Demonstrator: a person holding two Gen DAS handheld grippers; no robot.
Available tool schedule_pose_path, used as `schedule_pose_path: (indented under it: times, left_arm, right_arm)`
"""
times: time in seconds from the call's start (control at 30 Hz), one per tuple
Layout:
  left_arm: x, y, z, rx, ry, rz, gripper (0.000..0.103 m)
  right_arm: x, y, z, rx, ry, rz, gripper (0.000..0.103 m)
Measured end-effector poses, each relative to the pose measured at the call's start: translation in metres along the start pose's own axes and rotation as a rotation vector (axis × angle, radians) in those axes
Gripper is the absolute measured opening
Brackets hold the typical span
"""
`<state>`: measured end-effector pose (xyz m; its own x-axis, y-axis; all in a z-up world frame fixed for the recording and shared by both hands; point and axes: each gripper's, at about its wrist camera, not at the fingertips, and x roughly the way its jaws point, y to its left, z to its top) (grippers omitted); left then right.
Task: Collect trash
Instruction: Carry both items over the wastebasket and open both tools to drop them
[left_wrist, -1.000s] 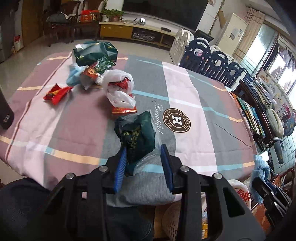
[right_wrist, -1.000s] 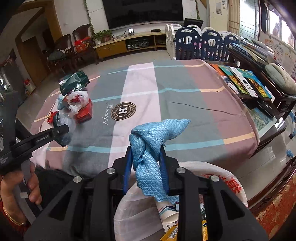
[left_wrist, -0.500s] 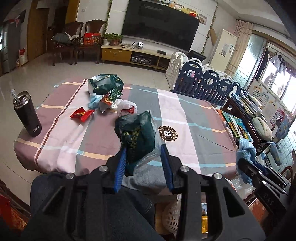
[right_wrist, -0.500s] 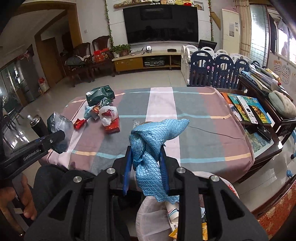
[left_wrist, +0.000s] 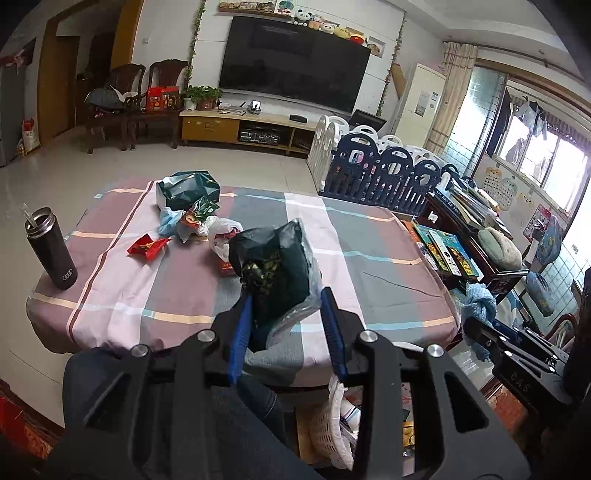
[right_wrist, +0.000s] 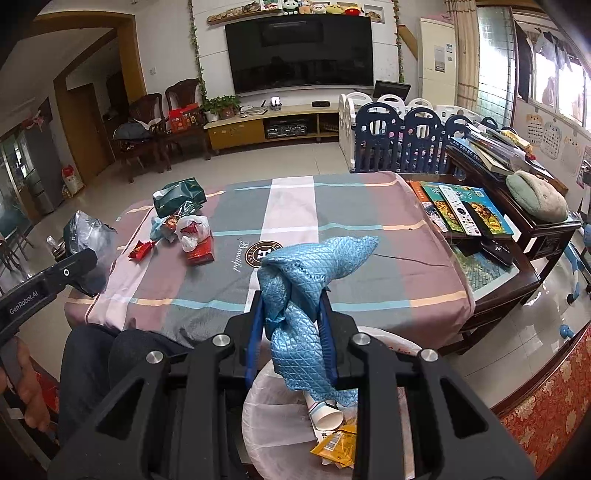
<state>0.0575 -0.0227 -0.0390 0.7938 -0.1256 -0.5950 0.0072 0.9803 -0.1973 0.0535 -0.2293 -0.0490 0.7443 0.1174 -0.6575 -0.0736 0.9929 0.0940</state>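
Note:
My left gripper (left_wrist: 286, 295) is shut on a crumpled dark green bag (left_wrist: 277, 266) wrapped in clear plastic, held up above the near edge of the table (left_wrist: 354, 236). My right gripper (right_wrist: 291, 299) is shut on a knotted blue quilted cloth (right_wrist: 310, 273), above a bin lined with a white bag (right_wrist: 273, 417) that holds a paper cup and a yellow wrapper. More trash lies at the table's far left: a green bag (left_wrist: 186, 188), a red wrapper (left_wrist: 147, 247), a white plastic bag (left_wrist: 221, 236) and a red box (right_wrist: 201, 253).
A black tumbler (left_wrist: 51, 251) with a straw stands at the table's left corner. A low side table with books and remotes (right_wrist: 465, 206) is on the right. A person's legs in dark trousers (right_wrist: 110, 354) sit at the near edge. A white basket (left_wrist: 325, 424) stands under the table.
Both grippers have risen and drawn back from the table with their loads still held. The table looks smaller, and the tumbler and more of the room have come into view.

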Motion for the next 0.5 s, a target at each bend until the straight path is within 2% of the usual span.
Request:
schedule_pose_path:
  times: [0.5]
  left_arm:
    - [-0.009, -0.036, -0.007, 0.084, -0.007, -0.014, 0.037]
  right_arm:
    - [0.004, -0.056, -0.039, 0.097, 0.095, -0.060, 0.029]
